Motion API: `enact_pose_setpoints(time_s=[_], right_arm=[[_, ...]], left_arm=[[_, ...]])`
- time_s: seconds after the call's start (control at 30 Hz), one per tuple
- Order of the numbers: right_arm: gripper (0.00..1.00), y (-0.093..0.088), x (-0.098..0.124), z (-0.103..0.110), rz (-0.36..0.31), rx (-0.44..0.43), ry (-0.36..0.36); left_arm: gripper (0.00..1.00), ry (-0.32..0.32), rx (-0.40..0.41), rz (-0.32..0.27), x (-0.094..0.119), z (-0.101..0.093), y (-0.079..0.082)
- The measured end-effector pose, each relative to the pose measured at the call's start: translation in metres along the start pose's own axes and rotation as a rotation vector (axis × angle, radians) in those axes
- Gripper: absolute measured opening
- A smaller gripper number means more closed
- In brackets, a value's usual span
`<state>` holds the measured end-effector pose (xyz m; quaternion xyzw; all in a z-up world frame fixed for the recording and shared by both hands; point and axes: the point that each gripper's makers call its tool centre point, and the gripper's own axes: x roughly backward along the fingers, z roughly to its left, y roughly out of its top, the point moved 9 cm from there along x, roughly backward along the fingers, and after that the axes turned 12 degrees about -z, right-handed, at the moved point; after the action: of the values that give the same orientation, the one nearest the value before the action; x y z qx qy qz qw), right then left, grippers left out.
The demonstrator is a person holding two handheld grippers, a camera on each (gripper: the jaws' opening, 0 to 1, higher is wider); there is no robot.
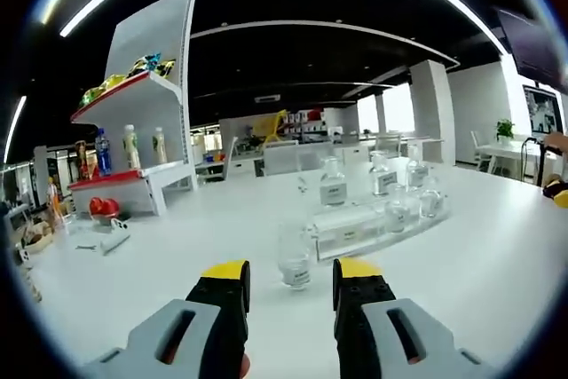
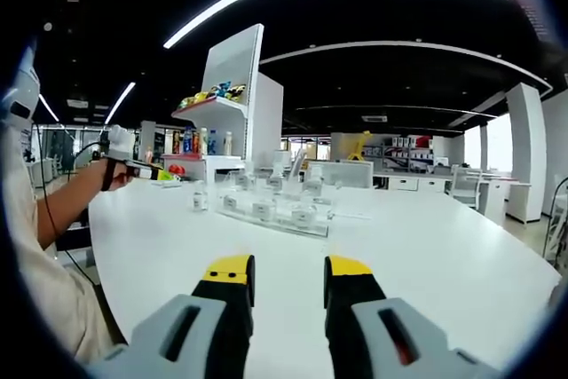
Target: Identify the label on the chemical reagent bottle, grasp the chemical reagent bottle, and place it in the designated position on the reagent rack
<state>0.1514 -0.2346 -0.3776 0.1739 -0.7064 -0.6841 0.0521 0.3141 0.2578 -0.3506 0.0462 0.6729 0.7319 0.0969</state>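
A small clear reagent bottle (image 1: 295, 259) with a white label stands alone on the white table (image 1: 461, 281), just ahead of my left gripper (image 1: 291, 271). That gripper is open, and its yellow-tipped jaws stand apart on either side of the bottle's line. Behind it lies a clear acrylic reagent rack (image 1: 355, 230) with several labelled bottles such as one at the back (image 1: 333, 185). In the right gripper view the same rack (image 2: 266, 212) and lone bottle (image 2: 201, 197) sit far ahead. My right gripper (image 2: 288, 268) is open and holds nothing. The left gripper (image 2: 158, 173) shows there, short of the bottle.
A white display shelf (image 1: 146, 104) with snacks and drink bottles stands at the table's far left, with red items (image 1: 102, 207) at its foot. A person's sleeve and arm (image 2: 53, 219) fill the left edge. Desks and chairs stand beyond.
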Motion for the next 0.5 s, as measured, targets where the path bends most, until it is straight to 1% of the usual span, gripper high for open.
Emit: enact_pose_setpoints(time_s=[0.1,0.23,0.5], right_arm=[[0.31,0.0,0.0,0.0,0.003,0.003,-0.001],[0.31,-0.001,0.0,-0.001,0.008,0.001,-0.002],[0.31,-0.003,-0.002,0.001,0.013,-0.001,0.004]], left_arm=[[0.38,0.0,0.005,0.01,-0.004,0.0,-0.005],[0.38,-0.017,0.005,0.031,-0.009,0.0,-0.01],[0.38,-0.03,0.013,0.032,-0.021,-0.004,-0.009]])
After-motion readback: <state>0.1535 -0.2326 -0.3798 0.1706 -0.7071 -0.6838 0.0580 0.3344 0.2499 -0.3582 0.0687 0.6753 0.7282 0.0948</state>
